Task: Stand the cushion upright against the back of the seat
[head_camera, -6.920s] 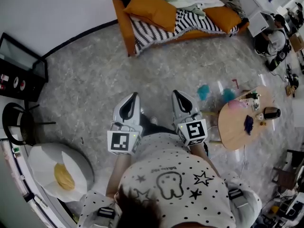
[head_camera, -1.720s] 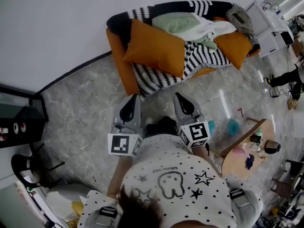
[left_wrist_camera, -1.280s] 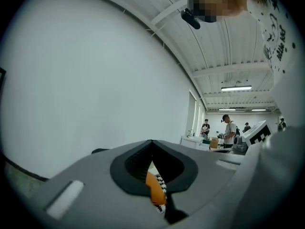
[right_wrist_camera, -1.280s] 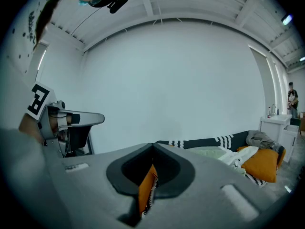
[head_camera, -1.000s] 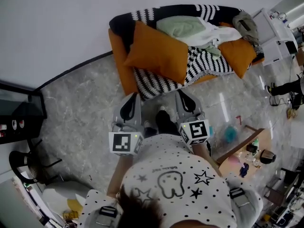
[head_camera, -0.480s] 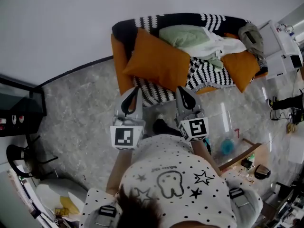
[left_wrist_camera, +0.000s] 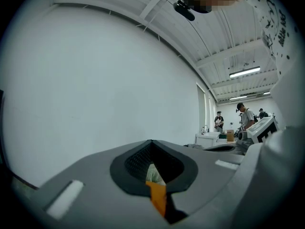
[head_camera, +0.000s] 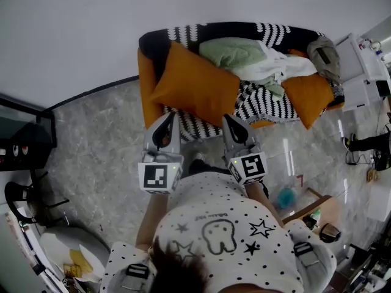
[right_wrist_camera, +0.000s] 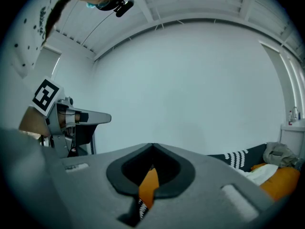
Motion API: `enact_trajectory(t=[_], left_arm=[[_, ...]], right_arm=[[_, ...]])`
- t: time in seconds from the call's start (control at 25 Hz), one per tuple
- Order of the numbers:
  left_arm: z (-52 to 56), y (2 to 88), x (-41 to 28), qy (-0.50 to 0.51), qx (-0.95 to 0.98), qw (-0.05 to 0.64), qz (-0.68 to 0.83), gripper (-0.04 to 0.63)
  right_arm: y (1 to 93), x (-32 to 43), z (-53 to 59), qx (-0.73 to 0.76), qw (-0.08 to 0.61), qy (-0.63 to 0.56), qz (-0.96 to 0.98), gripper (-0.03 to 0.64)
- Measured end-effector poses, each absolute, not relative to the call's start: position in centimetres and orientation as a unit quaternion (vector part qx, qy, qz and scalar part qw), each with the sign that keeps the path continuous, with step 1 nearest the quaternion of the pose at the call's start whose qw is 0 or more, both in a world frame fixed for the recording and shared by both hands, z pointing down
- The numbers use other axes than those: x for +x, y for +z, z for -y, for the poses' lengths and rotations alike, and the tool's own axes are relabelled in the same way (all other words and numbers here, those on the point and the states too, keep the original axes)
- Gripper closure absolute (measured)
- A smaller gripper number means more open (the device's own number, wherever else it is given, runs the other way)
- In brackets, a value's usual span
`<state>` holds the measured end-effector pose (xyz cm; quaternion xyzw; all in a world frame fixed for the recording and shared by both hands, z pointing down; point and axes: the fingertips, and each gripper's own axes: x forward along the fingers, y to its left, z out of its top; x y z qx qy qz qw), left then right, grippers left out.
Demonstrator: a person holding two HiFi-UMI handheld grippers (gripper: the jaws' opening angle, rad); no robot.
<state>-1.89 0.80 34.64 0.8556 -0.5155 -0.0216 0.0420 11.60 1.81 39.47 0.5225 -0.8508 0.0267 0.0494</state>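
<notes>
Orange cushion (head_camera: 194, 90), lower edge behind left tool (head_camera: 171, 118)

No legible word, number or brand was found in any view.

- White T-shirt with black dots and stars (head_camera: 223, 224): a short line of small dark print sat above its tooth-shaped outline drawing. It was too small to read from the head view.
- In the left gripper view, that shirt's edge at upper right carried curved dark print. It was cropped and unreadable.
- Left marker cube (head_camera: 156, 177) on the left gripper (head_camera: 173, 116) and right marker cube (head_camera: 250, 166) on the right gripper (head_camera: 226, 118): each bore a black-and-white square code pattern, with no letters or digits.
</notes>
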Motion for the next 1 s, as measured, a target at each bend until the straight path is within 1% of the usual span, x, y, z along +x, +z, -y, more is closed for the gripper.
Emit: enact_trajectory(t=[0.2, 0.6, 1.0], left_arm=[[-0.2, 34.4, -0.5, -0.024, 0.849, 0.048, 0.526, 0.598], [0.7, 34.0, 0.2, -0.027, 0.846, 0.057, 0.53, 0.598], [5.1, 33.8, 0.7, -0.03, 0.859, 0.065, 0.506, 0.598]], right_arm=[[40.1, 13.3, -0.9, 0.515, 0.05, 0.033, 0.855, 0.621], [40.6, 14.1, -0.4, 0.521, 0.053, 0.044, 0.851, 0.621], [40.5, 14.5, 3.3, 0.543, 0.054, 0.051, 0.836, 0.621]])
